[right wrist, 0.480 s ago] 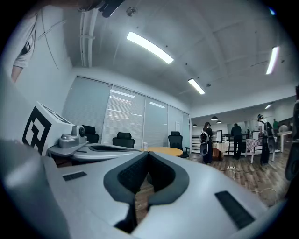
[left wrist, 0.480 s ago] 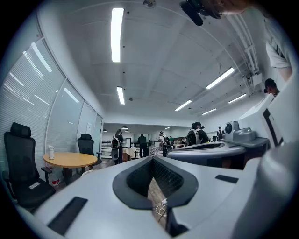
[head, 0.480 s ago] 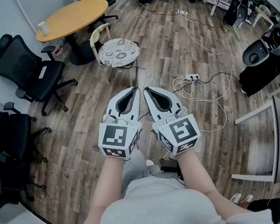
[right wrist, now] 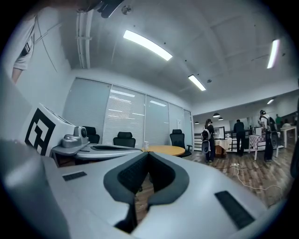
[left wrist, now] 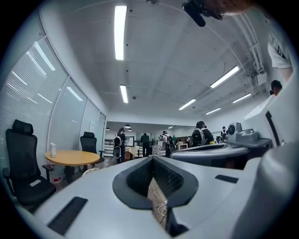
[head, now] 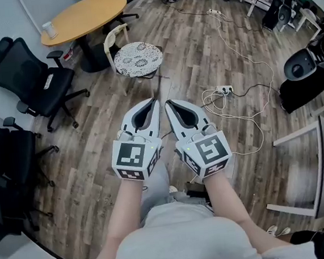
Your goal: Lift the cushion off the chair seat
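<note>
Bare plank floor open ahead; cables at 2 o'clock. Oval table at 11. Chair at 12, well apart from the grippers; round white dark-patterned cushion flat on its seat. Left gripper, right gripper level, side by side, both clenched, empty.

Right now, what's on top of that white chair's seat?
A round patterned cushion lies on the chair and covers the whole seat. The seat surface is hidden, so I can't tell whether anything lies under the cushion.
</note>
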Available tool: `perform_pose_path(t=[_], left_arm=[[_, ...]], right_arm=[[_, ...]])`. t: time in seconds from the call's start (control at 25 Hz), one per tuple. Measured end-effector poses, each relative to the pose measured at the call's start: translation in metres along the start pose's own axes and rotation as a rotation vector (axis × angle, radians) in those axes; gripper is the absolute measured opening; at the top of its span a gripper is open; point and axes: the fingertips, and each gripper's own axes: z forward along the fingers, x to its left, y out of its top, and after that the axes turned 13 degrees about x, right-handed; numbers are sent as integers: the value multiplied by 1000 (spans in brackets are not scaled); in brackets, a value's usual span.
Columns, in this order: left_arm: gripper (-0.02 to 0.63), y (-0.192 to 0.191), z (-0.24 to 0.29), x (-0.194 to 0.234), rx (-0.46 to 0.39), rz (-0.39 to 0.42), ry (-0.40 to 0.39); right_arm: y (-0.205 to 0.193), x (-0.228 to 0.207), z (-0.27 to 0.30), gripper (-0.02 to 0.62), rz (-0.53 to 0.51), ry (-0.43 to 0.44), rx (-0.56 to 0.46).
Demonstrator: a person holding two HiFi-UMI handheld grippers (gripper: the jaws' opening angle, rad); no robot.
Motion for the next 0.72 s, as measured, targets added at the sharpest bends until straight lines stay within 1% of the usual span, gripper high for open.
perform_pose_path(t=[0.16, 0.44, 0.72], left_arm=[[3, 3, 21, 17, 12, 2, 4], [3, 10, 70, 61, 24, -14, 5], [3, 22, 131, 116, 26, 2, 15]], right_arm=[[2, -18, 21, 25, 43, 1, -3], [7, -48, 78, 25, 47, 10, 22], [22, -85, 147, 25, 41, 7, 24]])
